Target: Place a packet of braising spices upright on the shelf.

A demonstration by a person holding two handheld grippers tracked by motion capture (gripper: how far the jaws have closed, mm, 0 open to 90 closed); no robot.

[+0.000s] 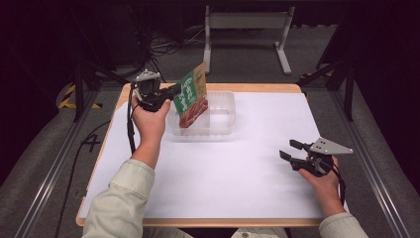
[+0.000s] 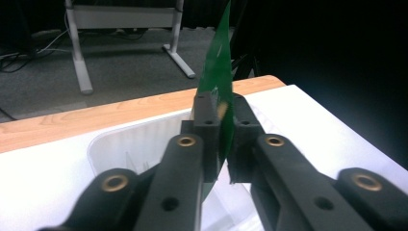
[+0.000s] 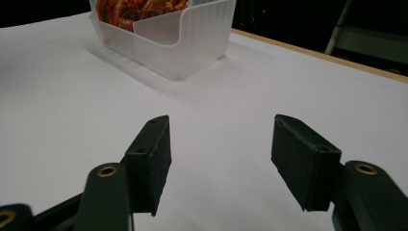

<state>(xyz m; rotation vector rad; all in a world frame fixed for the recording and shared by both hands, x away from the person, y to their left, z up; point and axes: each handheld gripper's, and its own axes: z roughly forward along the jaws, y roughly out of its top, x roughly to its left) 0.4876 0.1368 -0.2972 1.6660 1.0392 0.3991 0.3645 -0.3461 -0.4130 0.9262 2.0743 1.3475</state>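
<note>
High view: the left tool (image 1: 174,92) is seen pinching a green snack packet (image 1: 192,99) by its edge, at the near-left side of a clear plastic tray (image 1: 225,119). The packet is held tilted, with its lower, red-printed end already down inside the tray and its upper end raised above the rim. The tray stands on the white sheet of the bench (image 1: 237,173), toward the far left of it. The right tool (image 1: 288,150) is held well apart from the tray, to its near right, low over the bench, with nothing between its jaws.

Left gripper view: the packet (image 2: 217,82) is seen edge-on, clamped between the two pads of the left tool (image 2: 221,139). The tray (image 2: 130,144) lies directly beyond and below the jaws. The grip is judged to be slight, since only a narrow strip of the film is caught. It is advised that the packet be lowered until its bottom edge is borne by the tray floor, and be laid toward the tray's open middle, before the pads are parted. A release made while the packet is tilted this far above the rim is judged likely to let it tip out over the tray's near wall.

Right gripper view: the jaws of the right tool (image 3: 221,159) are seen spread wide over bare bench, with the tray (image 3: 192,43) beyond them and the packet's red print (image 3: 130,9) inside it. It is judged that the tray could be steadied from this side should it slide.
</note>
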